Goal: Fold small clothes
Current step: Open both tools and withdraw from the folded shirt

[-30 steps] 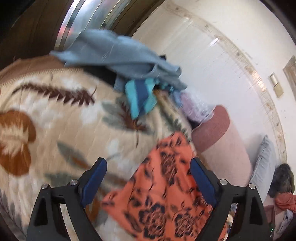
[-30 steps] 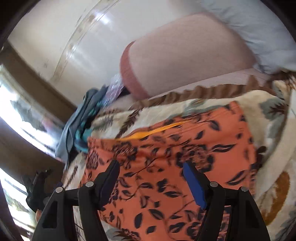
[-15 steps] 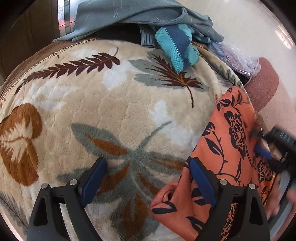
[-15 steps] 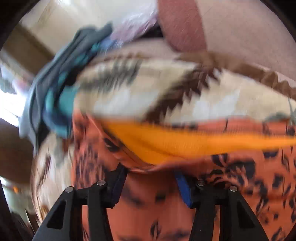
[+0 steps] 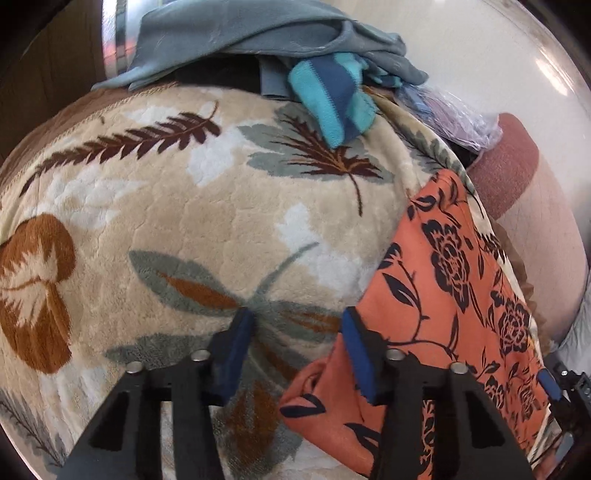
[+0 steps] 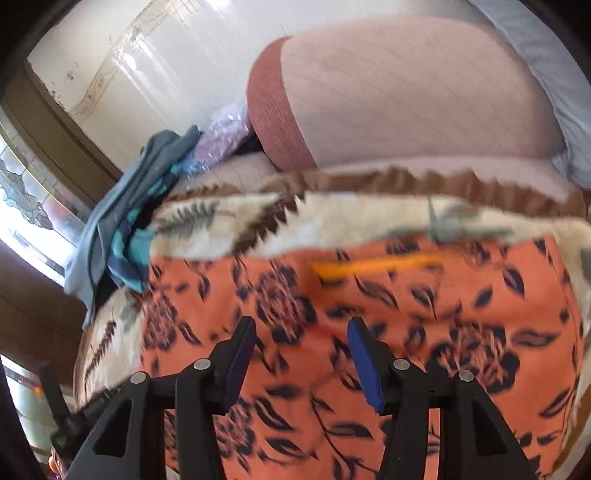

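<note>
Orange floral garment (image 5: 450, 295) = thin, limp, light, prob. a bit slippery; lies flat on plush leaf-print blanket (image 5: 177, 206). Left gripper (image 5: 295, 343) closing over bare blanket, nothing between the jaws, cloth edge beside right finger. Right gripper (image 6: 301, 354) half-spread above cloth, nothing pinched. Grab corners/hem. Unfolded pile (image 5: 280, 40) farther back.

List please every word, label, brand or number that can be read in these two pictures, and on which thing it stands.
None: no readable text shows in either view.
The orange floral garment carries only a printed flower pattern.
The leaf-patterned blanket and the pile of blue clothes show no label or writing.
</note>
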Available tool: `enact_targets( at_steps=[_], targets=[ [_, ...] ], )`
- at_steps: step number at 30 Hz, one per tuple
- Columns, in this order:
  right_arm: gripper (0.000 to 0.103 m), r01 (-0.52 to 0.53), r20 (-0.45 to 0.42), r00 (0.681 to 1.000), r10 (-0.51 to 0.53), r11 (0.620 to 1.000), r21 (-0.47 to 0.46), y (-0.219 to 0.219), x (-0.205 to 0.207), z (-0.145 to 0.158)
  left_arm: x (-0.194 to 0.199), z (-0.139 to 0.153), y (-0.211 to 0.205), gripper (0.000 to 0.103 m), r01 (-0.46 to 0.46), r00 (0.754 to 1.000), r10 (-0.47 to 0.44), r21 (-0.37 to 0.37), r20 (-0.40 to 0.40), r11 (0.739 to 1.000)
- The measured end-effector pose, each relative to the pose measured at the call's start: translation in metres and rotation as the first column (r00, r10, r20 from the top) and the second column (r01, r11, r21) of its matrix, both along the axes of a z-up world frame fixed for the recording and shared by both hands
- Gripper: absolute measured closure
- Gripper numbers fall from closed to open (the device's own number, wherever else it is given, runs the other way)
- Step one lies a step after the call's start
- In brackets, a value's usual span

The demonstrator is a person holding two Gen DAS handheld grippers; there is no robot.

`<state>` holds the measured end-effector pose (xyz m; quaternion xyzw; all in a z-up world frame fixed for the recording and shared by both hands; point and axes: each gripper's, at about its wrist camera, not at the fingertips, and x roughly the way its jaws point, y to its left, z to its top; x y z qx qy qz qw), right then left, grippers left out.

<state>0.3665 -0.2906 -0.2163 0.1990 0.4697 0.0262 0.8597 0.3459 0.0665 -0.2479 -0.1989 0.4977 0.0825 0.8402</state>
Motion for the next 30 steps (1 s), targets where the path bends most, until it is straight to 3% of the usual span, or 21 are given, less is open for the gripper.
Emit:
enact_targets(
  at_steps=[2, 5, 6, 8, 11, 13, 14, 15, 17, 20, 22, 24, 26, 30],
  targets=[
    [0.048, -0.005, -0.038, 0.999, 0.004, 1.000, -0.005, -0.003, -0.001, -0.019, 0.000, -0.002, -0.007, 0.065, 0.016, 1.000, -0.016, 0.014, -0.007, 1.000],
    [0.051, 0.027, -0.143, 0.989, -0.032, 0.999, -0.041, -0.001, 0.019, -0.053, 0.001, -0.005, -0.013, 0.065, 0.030, 0.999, -0.029, 0.073, -0.015, 0.997],
    [0.061, 0.045, -0.116, 0.992, -0.058, 0.993, -0.106, -0.002, 0.026, -0.054, 0.003, -0.006, -0.014, 0.065, 0.031, 0.999, -0.029, 0.089, -0.019, 0.996],
    [0.065, 0.109, -0.069, 0.989, -0.132, 0.958, -0.266, -0.009, 0.038, -0.049, 0.004, -0.007, -0.013, 0.065, 0.032, 0.999, -0.029, 0.103, -0.027, 0.994],
    [0.066, 0.255, -0.120, 0.954, -0.274, 0.955, -0.153, -0.047, 0.049, -0.046, 0.006, -0.008, -0.012, 0.065, 0.035, 0.999, -0.031, 0.111, -0.034, 0.993],
    [0.066, 0.341, -0.058, 0.926, -0.374, 0.891, -0.299, -0.062, 0.044, -0.028, 0.007, -0.008, -0.011, 0.065, 0.031, 0.999, -0.028, 0.106, -0.036, 0.994],
    [0.066, 0.375, -0.019, 0.915, -0.403, 0.867, -0.327, -0.073, 0.036, -0.021, 0.006, -0.008, -0.010, 0.065, 0.030, 0.999, -0.027, 0.104, -0.036, 0.994],
    [0.066, 0.390, 0.000, 0.913, -0.408, 0.872, -0.296, -0.084, 0.026, -0.016, 0.006, -0.007, -0.009, 0.065, 0.027, 0.999, -0.024, 0.100, -0.035, 0.995],
    [0.066, 0.377, 0.017, 0.924, -0.381, 0.904, -0.201, -0.097, 0.002, -0.008, 0.004, -0.005, -0.006, 0.066, 0.015, 0.999, -0.012, 0.087, -0.032, 0.996],
    [0.064, 0.330, 0.009, 0.943, -0.333, 0.928, -0.175, -0.094, -0.029, -0.007, 0.001, -0.004, -0.002, 0.067, 0.002, 0.999, 0.001, 0.097, -0.032, 0.995],
    [0.064, 0.290, -0.032, 0.951, -0.307, 0.925, -0.246, -0.088, -0.051, -0.017, 0.000, -0.006, -0.001, 0.069, 0.009, 0.999, -0.005, 0.102, -0.039, 0.995],
    [0.066, 0.325, -0.074, 0.926, -0.371, 0.880, -0.347, -0.100, -0.078, -0.039, -0.001, -0.007, 0.001, 0.072, 0.014, 0.999, -0.008, 0.123, -0.045, 0.992],
    [0.066, 0.396, -0.050, 0.903, -0.427, 0.872, -0.289, -0.122, -0.109, -0.051, -0.002, -0.007, 0.004, 0.074, 0.013, 0.999, -0.007, 0.118, -0.051, 0.993],
    [0.061, 0.479, 0.019, 0.875, -0.484, 0.857, -0.189, -0.123, -0.158, -0.029, -0.011, -0.001, 0.013, 0.074, -0.037, 0.997, 0.044, 0.127, -0.057, 0.991]
  ],
)
